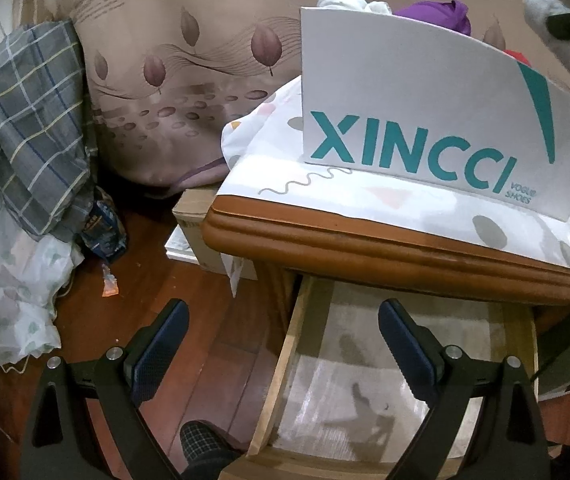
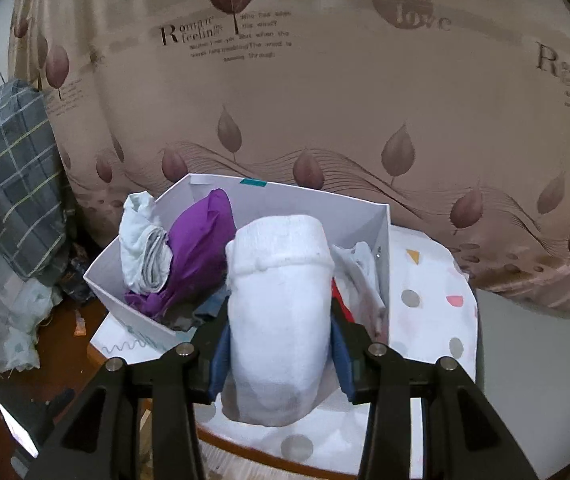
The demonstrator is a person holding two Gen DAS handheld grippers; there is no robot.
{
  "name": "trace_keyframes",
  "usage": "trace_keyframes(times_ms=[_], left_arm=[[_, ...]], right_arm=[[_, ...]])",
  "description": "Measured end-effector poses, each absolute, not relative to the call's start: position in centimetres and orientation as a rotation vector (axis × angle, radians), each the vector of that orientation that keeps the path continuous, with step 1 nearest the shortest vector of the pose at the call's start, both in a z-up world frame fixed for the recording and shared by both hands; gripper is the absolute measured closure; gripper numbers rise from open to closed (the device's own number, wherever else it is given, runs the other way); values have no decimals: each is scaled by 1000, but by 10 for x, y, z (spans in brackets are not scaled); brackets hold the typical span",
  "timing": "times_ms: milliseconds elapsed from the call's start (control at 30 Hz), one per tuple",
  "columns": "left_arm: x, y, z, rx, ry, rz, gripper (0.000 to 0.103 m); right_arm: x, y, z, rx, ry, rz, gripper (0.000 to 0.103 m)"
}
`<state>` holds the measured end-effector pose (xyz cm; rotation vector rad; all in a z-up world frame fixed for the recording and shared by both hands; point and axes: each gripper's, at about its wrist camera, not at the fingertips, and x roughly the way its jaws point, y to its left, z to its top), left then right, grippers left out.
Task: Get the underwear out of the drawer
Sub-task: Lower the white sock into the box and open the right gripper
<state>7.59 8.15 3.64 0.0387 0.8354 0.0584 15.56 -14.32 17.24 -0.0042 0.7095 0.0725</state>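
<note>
My right gripper (image 2: 281,344) is shut on a rolled white underwear (image 2: 281,312) and holds it just above the near edge of a white shoe box (image 2: 381,248). The box holds a purple garment (image 2: 197,256) and other rolled white cloths (image 2: 141,252). In the left wrist view my left gripper (image 1: 285,344) is open and empty above the left rim of the open wooden drawer (image 1: 285,360), whose lined floor (image 1: 365,368) shows no clothes. The box (image 1: 425,112), marked XINCCI, stands on the table above the drawer. The held underwear (image 1: 561,40) shows at the top right there.
The table top (image 1: 365,240) has a white patterned cloth (image 2: 429,304). A patterned curtain (image 2: 325,100) hangs behind. A plaid bundle (image 1: 33,120) and white fabric (image 1: 1,280) lie at the left on the wooden floor (image 1: 213,340). A cardboard box (image 1: 201,236) sits under the table's left side.
</note>
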Motion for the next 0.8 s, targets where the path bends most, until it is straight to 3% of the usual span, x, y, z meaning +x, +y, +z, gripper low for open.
trace_keyframes(times_ms=[800], left_arm=[[72,102,41,-8,827,86,8]], right_arm=[[234,-111,111,-68,834,24,57]])
